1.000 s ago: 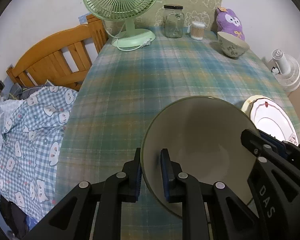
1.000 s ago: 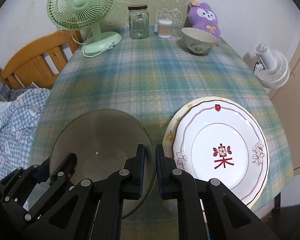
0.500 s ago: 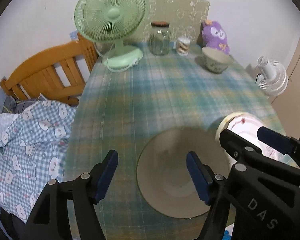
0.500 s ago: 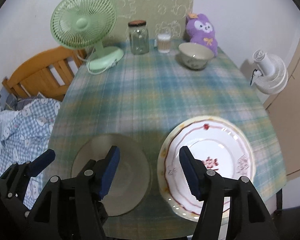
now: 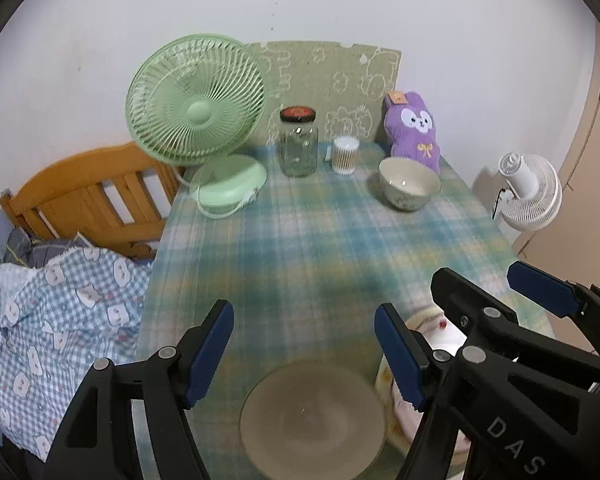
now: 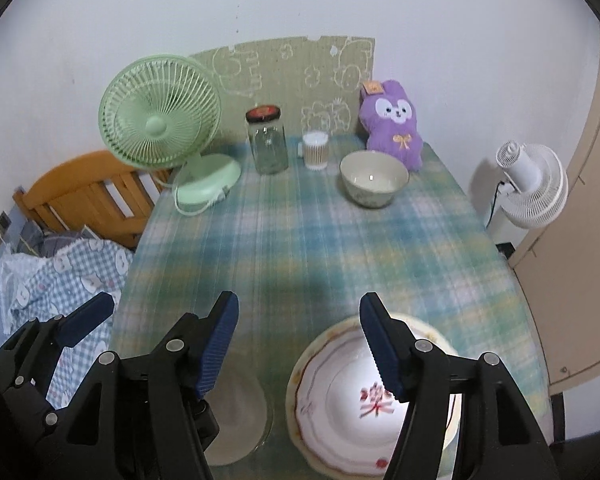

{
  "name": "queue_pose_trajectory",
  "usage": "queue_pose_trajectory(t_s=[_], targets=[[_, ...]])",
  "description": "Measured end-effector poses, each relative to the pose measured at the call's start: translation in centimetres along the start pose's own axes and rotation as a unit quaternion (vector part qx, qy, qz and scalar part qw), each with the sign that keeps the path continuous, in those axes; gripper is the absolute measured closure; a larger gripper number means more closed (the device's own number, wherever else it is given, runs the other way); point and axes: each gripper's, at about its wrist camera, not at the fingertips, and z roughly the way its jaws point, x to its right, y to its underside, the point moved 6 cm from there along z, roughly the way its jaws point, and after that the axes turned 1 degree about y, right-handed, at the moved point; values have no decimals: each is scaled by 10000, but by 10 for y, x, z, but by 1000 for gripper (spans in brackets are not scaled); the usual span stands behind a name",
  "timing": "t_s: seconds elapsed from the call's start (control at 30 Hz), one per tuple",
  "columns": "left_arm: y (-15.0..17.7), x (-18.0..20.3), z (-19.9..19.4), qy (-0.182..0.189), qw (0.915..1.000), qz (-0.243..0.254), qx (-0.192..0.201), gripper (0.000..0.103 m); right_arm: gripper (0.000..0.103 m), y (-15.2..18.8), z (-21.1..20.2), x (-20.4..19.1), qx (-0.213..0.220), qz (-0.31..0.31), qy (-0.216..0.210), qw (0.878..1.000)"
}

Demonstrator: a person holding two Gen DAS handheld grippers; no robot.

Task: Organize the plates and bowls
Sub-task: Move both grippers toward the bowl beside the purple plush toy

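Two views, read in turn.

Left wrist view
- left gripper (image 5: 304, 350): released, jaws spread wide, nothing between the pads; lower centre of the frame, raised above the desk (image 5: 324, 248).
- glass plate (image 5: 312, 418): flat on the checked cloth at the bottom centre, below the spread jaws and apart from them.
- right gripper (image 5: 496, 296): lower right, also spread, over the patterned plates (image 5: 396, 396).
- ceramic bowl (image 5: 409, 189): upright at the far right of the desk, just in front of the purple plush toy (image 5: 412, 132).
- far edge: green fan (image 5: 196, 102) upper left, glass jar (image 5: 299, 142) and cotton swab tub (image 5: 345, 155) at centre.

Right wrist view
- right gripper (image 6: 298, 348): released, empty, lower centre.
- patterned plates (image 6: 340, 400): stacked at the lower right, the top one white with a red character, partly under the right-hand finger.
- glass plate (image 6: 240, 420): bottom centre-left, mostly hidden by the gripper body, just beside the stack.
- left gripper (image 6: 88, 318): lower left edge; only one finger shows.
- ceramic bowl (image 6: 374, 178): upper right of centre, well apart from the plates.
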Motion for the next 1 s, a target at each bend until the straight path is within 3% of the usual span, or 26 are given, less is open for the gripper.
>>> queue_pose_trajectory(t_s=[0.43,0.63,1.0], targets=[[-72,58,42,-218,9992,-283,156,28,36,-82,37,68,148,-252,-21,9996],[-110,84,76,-536,9981,-288,123,28,36,-116,74,98,125,-234,-194,9995],[-147,116,166,-654,9973,-333,-97,31,36,-159,163,137,-82,-240,-253,9994]])
